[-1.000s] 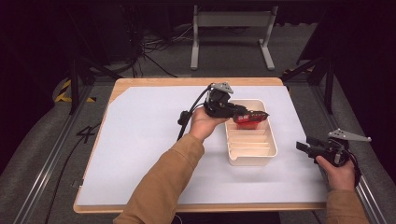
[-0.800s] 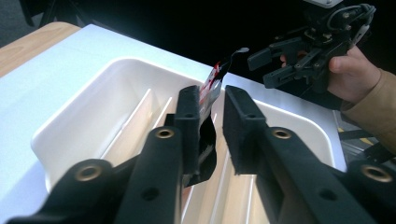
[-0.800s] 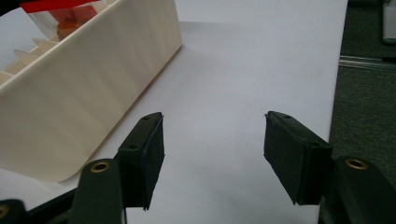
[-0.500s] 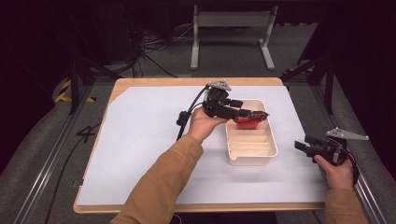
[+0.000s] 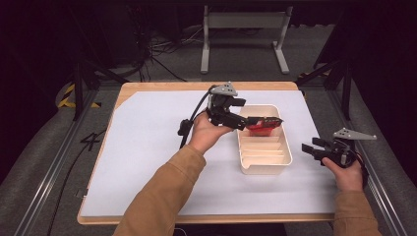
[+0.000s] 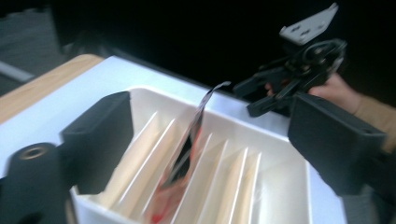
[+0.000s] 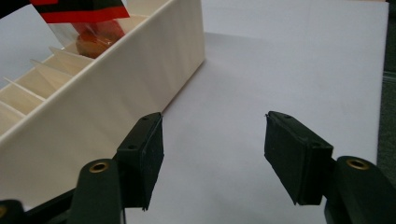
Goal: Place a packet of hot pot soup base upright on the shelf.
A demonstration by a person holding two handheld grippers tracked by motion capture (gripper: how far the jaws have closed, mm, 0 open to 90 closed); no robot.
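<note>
Packet: red-and-black snack packet (image 5: pixel 260 125) stands on edge in the far compartment of the tray, its crimped top sticking up above the rim; in the left gripper view it (image 6: pixel 187 154) leans between two dividers, partly blurred.
Tray: cream plastic tray (image 5: pixel 265 169) with thin dividers across it, sitting on the right half of the surface; the nearer compartments hold nothing that can be seen.
Left tongs: the left tongs (image 5: pixel 242 121) sit at the tray's far left corner, held in the person's left hand (image 5: pixel 209 135). Their jaws have just been opening and now stand wide; in the left gripper view (image 6: pixel 212 144) the packet lies between the two black jaws, with a clear gap to each, so nothing presses on it.
Right tongs: the right tongs (image 5: pixel 310 147) hover to the right of the tray, near its long side, held in the right hand (image 5: pixel 346 174). In the right gripper view (image 7: pixel 212 158) the jaws are spread wide with only white sheet between them, the tray wall just beside one jaw.
Surface: wooden surface (image 5: pixel 162 88) covered by a white sheet (image 5: pixel 147 147).
Sleeve: tan sleeve (image 5: pixel 162 196) on the left forearm, reaching in from the lower edge.
</note>
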